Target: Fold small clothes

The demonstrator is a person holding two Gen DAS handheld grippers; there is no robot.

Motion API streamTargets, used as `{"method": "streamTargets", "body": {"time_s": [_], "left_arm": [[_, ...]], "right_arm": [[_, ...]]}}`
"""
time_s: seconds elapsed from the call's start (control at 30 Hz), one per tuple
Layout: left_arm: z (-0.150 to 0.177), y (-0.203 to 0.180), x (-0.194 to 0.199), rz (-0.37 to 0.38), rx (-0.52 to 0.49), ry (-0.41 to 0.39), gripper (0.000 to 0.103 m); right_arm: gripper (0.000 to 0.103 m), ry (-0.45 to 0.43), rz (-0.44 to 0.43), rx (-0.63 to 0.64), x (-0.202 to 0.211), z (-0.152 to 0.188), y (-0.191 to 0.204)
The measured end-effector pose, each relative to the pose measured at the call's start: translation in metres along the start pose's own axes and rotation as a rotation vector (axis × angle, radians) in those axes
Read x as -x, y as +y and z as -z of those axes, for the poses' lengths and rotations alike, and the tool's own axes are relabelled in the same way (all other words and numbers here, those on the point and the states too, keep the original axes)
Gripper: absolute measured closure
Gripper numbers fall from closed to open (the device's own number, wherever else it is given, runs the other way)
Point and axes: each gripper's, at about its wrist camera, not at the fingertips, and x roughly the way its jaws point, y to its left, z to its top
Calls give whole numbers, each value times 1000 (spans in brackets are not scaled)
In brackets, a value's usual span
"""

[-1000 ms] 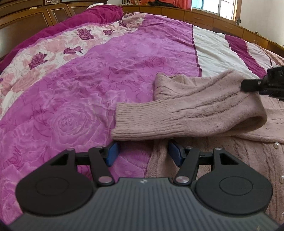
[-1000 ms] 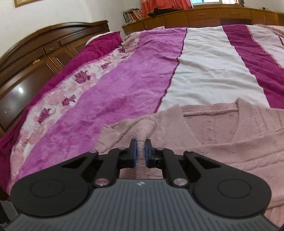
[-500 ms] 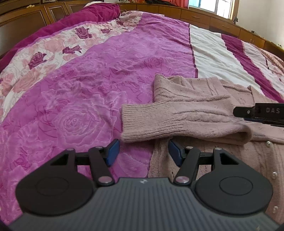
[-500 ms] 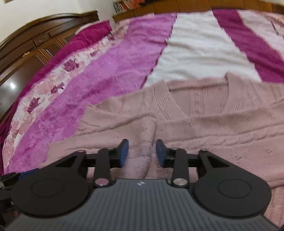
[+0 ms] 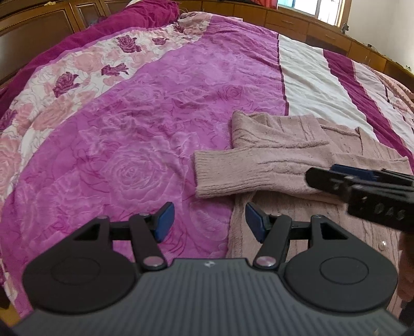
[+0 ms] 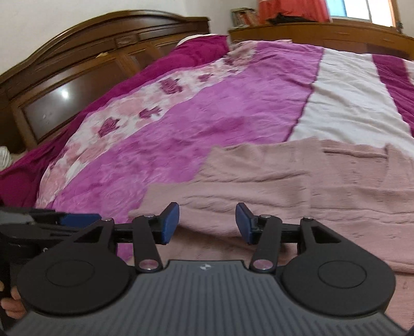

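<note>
A pale pink knitted cardigan lies flat on the bed, its left sleeve folded across the body with the ribbed cuff pointing left. My left gripper is open and empty, just short of the cardigan's left edge below the cuff. My right gripper is open and empty above the folded sleeve. It also shows in the left wrist view at the right, over the cardigan. The left gripper shows at the left edge of the right wrist view.
A magenta, rose-patterned and white quilt covers the bed. A dark wooden headboard stands at the left. Low wooden cabinets run along the far side under a window.
My right gripper let go of the sleeve, opened wide and drew back. The sleeve dropped flat across the cardigan. My left gripper stayed open and shifted slightly.
</note>
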Motion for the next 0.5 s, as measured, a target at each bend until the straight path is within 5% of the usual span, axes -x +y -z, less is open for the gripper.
{"method": "streamTargets", "body": {"time_s": [0.5], "left_arm": [[8, 21, -1, -10, 44, 20, 41]], "right_arm": [[47, 56, 80, 224, -48, 14, 36]]}}
